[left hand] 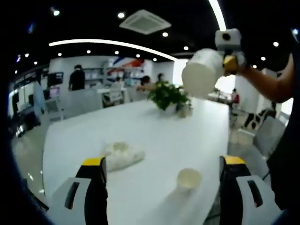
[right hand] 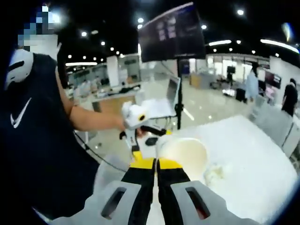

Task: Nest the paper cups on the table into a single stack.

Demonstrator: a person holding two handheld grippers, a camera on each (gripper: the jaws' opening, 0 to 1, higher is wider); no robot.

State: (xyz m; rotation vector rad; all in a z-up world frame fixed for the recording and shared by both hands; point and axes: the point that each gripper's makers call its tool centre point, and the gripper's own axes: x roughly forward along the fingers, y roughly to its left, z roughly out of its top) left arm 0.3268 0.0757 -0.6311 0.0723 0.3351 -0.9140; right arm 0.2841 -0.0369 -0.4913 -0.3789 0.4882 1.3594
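Observation:
A white paper cup (left hand: 189,178) stands upright on the white table (left hand: 154,126), just inside my left gripper's right jaw. My left gripper (left hand: 163,161) is open wide, low over the near table edge, with nothing between its jaws. High at the upper right, my right gripper (left hand: 229,61) holds a second white paper cup (left hand: 202,72) in the air. In the right gripper view, that gripper (right hand: 156,164) is shut on the rim of this cup (right hand: 183,157), whose mouth faces the camera. The left gripper (right hand: 139,123) shows beyond it.
A crumpled white lump (left hand: 123,155) lies on the table left of the standing cup, and also shows by the held cup (right hand: 213,173). A potted plant (left hand: 166,96) stands at mid-table. A person in a dark vest (right hand: 33,140) is at the left. Chairs (left hand: 272,136) line the right side.

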